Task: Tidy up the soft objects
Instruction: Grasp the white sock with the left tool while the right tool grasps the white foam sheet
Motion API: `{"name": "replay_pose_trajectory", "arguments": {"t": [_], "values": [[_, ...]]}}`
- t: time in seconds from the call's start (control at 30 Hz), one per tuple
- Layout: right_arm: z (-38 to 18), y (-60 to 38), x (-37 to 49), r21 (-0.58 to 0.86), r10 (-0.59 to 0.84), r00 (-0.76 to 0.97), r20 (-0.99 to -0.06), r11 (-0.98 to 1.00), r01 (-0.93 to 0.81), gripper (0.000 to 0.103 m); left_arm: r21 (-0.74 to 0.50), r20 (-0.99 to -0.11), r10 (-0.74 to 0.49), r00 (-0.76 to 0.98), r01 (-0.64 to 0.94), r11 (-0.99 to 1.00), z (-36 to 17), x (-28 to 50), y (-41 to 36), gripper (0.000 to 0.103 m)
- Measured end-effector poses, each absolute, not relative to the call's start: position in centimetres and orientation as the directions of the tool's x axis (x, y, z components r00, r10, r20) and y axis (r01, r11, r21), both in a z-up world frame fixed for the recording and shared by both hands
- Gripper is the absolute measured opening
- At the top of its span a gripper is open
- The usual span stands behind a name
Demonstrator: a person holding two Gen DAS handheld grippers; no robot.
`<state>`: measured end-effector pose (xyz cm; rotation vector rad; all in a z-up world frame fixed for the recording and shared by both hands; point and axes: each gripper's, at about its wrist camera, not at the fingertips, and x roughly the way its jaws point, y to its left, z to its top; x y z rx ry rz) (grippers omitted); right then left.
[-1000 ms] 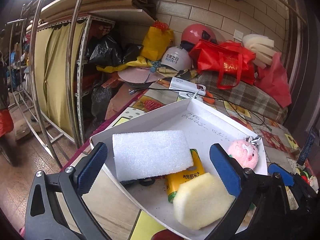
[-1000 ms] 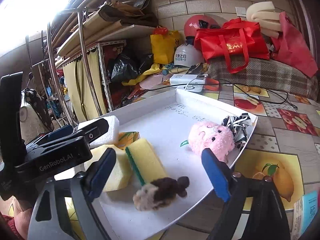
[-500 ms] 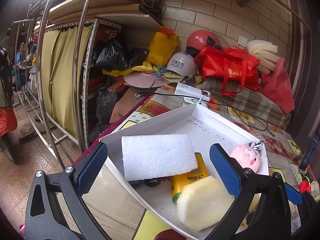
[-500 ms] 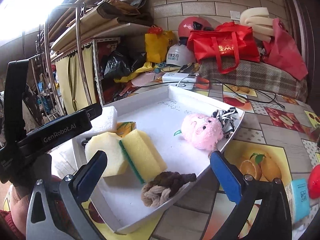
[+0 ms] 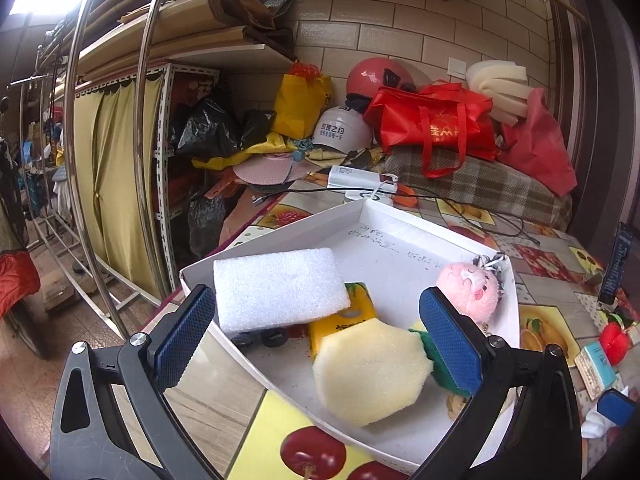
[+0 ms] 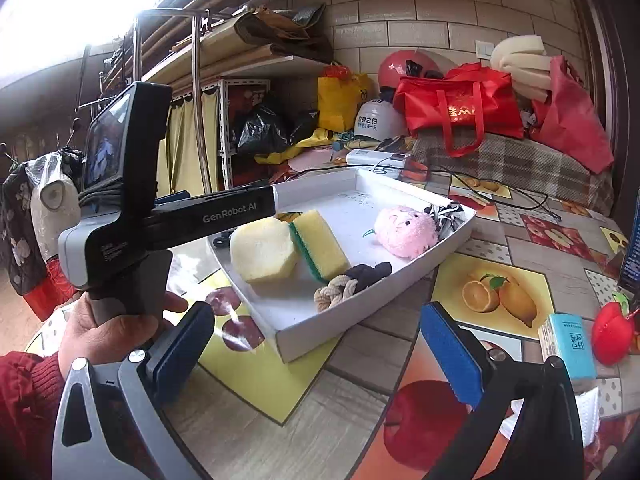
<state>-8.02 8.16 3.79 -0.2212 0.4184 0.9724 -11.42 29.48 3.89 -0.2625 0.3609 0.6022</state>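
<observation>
A white tray (image 5: 400,216) (image 6: 340,178) on the fruit-print table holds a white foam block (image 5: 280,288), a pale yellow sponge (image 5: 368,368) (image 6: 262,250), a yellow-green scouring sponge (image 6: 320,244), a pink plush (image 5: 468,294) (image 6: 404,232), a knotted rope toy (image 6: 348,282), a striped cloth (image 6: 446,214) and a yellow packet (image 5: 352,312). My left gripper (image 5: 316,340) is open and empty over the tray's near end. My right gripper (image 6: 316,354) is open and empty, over the table in front of the tray.
A red plush apple (image 6: 612,336) and a light blue tissue pack (image 6: 570,344) lie on the table at right. Helmets and a red bag (image 6: 460,108) are piled at the back. Metal racks and shelving (image 5: 120,160) stand left. A black cable (image 6: 500,190) crosses the table.
My right gripper has pulled back out of the tray toward the table's front; the rope toy lies in the tray. My left gripper has drawn back slightly.
</observation>
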Motion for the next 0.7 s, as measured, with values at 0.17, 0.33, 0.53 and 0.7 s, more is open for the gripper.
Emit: {"name": "replay_pose_trajectory", "arguments": {"t": [0.17,0.33,0.53,0.7], "values": [[4.2,4.4,-8.8,-0.025,0.754,0.508,-0.416,0.549,-0.836,0.103,-0.091,-0.405,0.392,0.826,-0.463,0.882,4.0,-10.4,25.4,0.103],[4.4,-1.5,-6.4,0.057,0.753,0.486,-0.444,0.565,-0.823,0.103,-0.051,-0.444,0.179,0.878,-0.225,0.973,3.9,-8.7,19.5,0.103],[4.5,-10.8,-2.7,0.098,0.735,0.472,-0.486,0.582,-0.807,0.103,-0.07,-0.537,-0.123,0.834,0.101,0.992,3.4,-6.3,11.6,0.103],[2.9,-15.8,0.1,0.156,0.696,0.379,-0.61,0.574,-0.804,0.103,0.003,-0.632,-0.176,0.755,0.23,0.973,2.4,-4.2,6.2,0.103]]}}
